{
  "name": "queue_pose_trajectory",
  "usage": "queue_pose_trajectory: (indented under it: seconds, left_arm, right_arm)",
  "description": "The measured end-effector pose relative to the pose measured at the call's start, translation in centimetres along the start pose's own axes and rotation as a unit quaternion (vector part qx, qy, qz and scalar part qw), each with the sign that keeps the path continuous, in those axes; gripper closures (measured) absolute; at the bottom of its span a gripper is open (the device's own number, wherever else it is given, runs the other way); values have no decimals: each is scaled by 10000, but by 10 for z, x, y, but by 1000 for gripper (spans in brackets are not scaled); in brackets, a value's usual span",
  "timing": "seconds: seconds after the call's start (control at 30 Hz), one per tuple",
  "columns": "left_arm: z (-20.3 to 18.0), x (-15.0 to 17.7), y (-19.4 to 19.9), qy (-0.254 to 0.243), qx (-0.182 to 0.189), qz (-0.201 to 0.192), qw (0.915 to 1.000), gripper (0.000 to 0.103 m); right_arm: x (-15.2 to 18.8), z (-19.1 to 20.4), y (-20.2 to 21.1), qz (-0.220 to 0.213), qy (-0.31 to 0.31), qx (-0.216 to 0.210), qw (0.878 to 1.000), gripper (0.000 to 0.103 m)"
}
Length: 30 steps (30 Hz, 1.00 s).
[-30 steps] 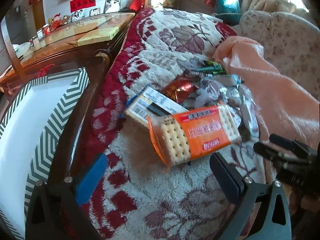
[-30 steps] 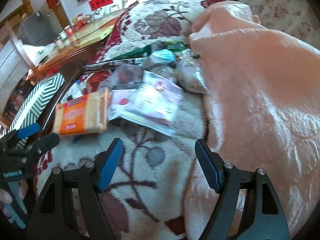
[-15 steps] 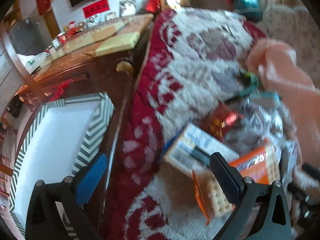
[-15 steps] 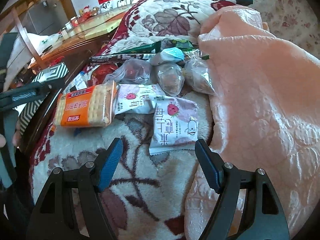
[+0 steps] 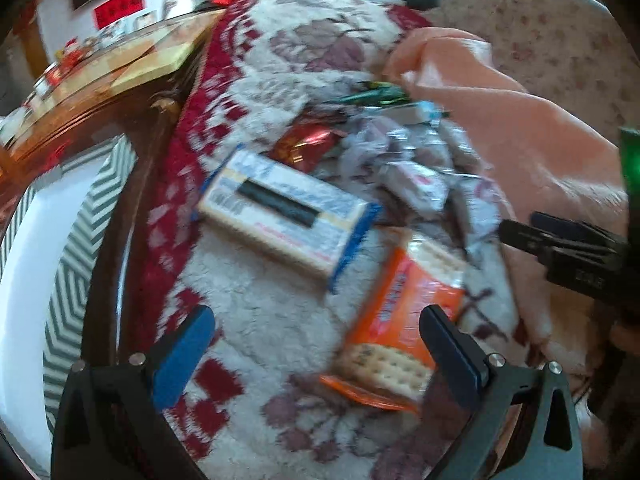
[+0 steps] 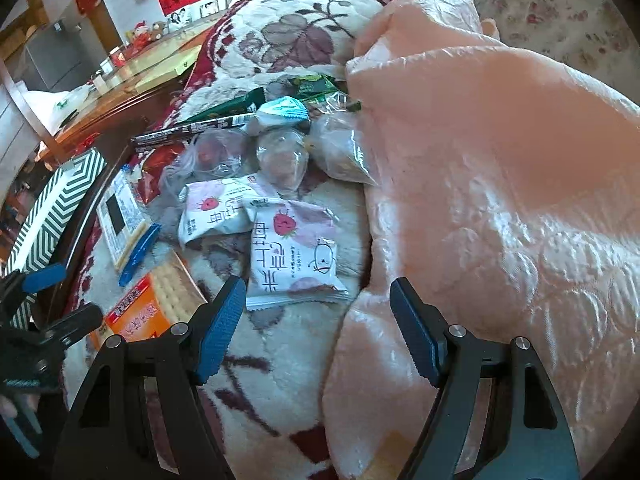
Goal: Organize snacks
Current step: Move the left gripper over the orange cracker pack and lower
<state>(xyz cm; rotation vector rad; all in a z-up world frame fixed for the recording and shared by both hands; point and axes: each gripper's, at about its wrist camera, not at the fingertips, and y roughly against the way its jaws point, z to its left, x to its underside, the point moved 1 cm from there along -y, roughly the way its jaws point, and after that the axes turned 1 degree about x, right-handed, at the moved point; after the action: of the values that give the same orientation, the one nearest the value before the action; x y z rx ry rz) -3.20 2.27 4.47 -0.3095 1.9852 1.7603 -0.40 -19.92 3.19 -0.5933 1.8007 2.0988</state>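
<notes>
**Snacks heaped on blanket, both tools empty**

Left tool [image 5: 318,336]: fingers spread, grasping nothing, low over the floral blanket [image 5: 256,320]. Orange cracker pack [image 5: 400,344] lies just inside its right finger; white-and-blue box [image 5: 286,212] beyond, red wrapper [image 5: 306,146] behind that. Left view blurred.

Right tool [image 6: 316,328]: released, empty. Strawberry pouch [image 6: 294,256] lies just ahead between its fingers, a second pouch [image 6: 214,210] overlapping it to the left. Clear bags [image 6: 280,158] farther back, against the pink quilt [image 6: 500,184]. Chevron box [image 6: 52,208] stands at far left, off the blanket.
</notes>
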Motion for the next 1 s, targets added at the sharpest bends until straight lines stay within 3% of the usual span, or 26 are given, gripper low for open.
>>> queue_pose_trajectory:
  seconds: [0.2, 0.37, 0.63, 0.8, 0.87, 0.93, 1.0]
  left_arm:
    - [-32, -1, -7, -542, 399, 160, 9976, 0]
    - [-56, 2, -20, -1022, 283, 292, 9939, 0]
    - [-62, -1, -38, -970, 165, 396, 9944, 0]
    - [-61, -1, -46, -872, 191, 499, 9948, 0]
    - [-59, -2, -48, -755, 298, 584, 9950, 4]
    - [-56, -1, -50, -621, 304, 614, 9957, 15]
    - [-54, 0, -47, -600, 196, 534, 9966, 27]
  right_arm:
    - [-1, -6, 1, -4, -66, 18, 10000, 28]
    - [-4, -9, -6, 93, -83, -38, 9999, 28]
    - [-17, 7, -24, 204, 442, 106, 9988, 28]
    - [-23, 10, -37, 314, 463, 85, 9984, 28]
    - [-24, 10, -39, 323, 443, -20, 9985, 28]
    - [-24, 11, -42, 354, 515, -60, 9980, 30]
    - [-24, 12, -44, 389, 566, -165, 9975, 43]
